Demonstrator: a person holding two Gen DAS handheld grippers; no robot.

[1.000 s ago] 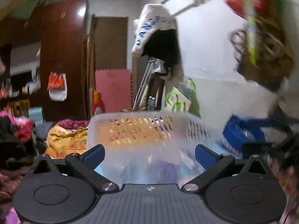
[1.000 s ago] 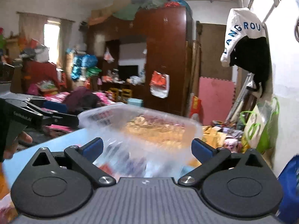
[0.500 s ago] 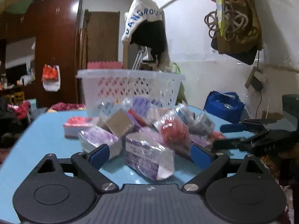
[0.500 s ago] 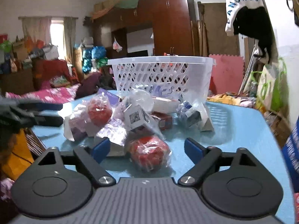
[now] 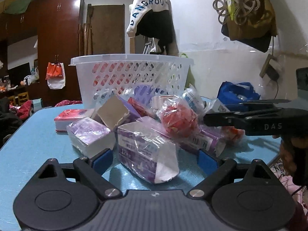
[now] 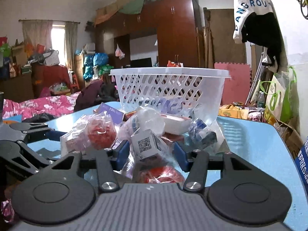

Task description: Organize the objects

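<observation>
The pile (image 5: 146, 123) of wrapped packs is now heaped on the blue table (image 5: 38, 140) in front of the upright, nearly emptied basket (image 5: 130, 77), so sorting can begin. A second ago the basket was held tilted up close. Since half a second ago, the left gripper (image 5: 154, 158) has been brought, spread open, to a purple box (image 5: 146, 154), and the right gripper (image 6: 151, 154), also open, around a QR-coded pack (image 6: 146, 144), nothing being gripped.
</observation>
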